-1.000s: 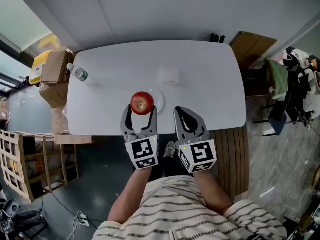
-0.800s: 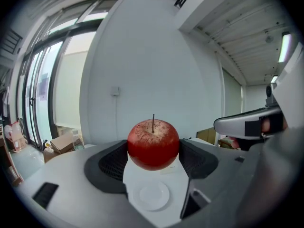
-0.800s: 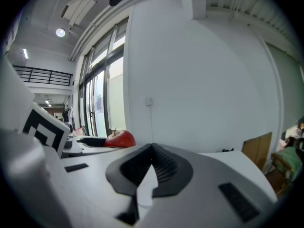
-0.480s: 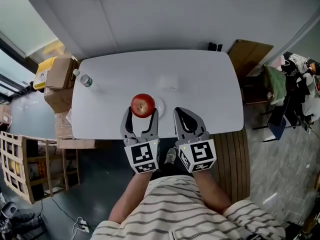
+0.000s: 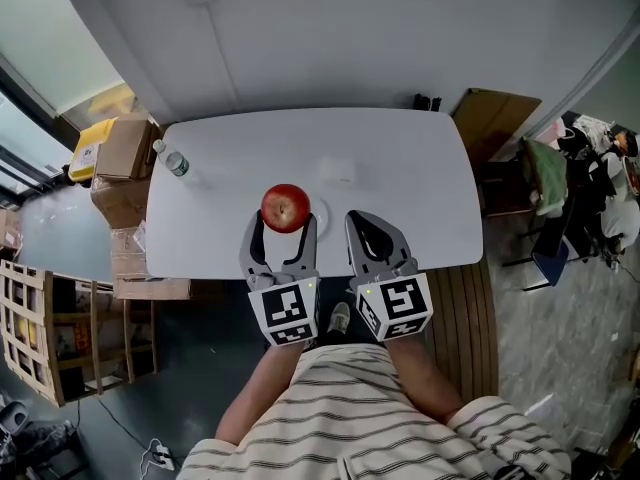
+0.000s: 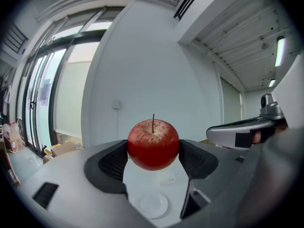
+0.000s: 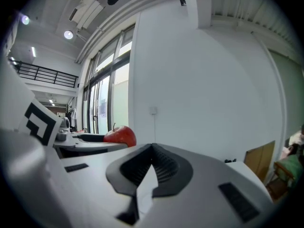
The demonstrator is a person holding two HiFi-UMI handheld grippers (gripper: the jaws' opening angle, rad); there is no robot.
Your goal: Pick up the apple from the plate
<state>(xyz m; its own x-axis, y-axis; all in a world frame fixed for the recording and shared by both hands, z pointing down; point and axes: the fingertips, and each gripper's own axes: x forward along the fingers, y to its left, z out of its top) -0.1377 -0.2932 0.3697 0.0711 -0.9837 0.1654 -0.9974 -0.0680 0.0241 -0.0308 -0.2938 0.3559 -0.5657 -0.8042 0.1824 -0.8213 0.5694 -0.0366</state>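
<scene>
The left gripper (image 6: 153, 156) is clamped on the apple (image 6: 153, 144). Its two dark pads press the fruit's flanks at 9 and 3 o'clock, and the stem stands upright toward 12. In this left gripper view the white plate (image 6: 151, 204) lies straight below the apple at 6 o'clock, apart from it and with nothing on it, so I judge the fruit is already clear of the dish.

In the head view the apple (image 5: 285, 208) sits at 12 o'clock from the left gripper (image 5: 283, 220). The plate (image 5: 319, 208) shows as a pale rim at the apple's 3 o'clock, on the near half of the white table (image 5: 410, 158).

The right gripper (image 5: 363, 220) hangs at about 4 o'clock from the apple with its jaws together on nothing. Its own view shows the right gripper (image 7: 152, 151) with its pads meeting, and the apple (image 7: 121, 135) off at 10 o'clock. The left hand is therefore the one that counts, and any further move turns on carrying the fruit up and away from the dish.

A water bottle (image 5: 172, 160) stands at the table's far-left corner, around 10 o'clock from the apple.
</scene>
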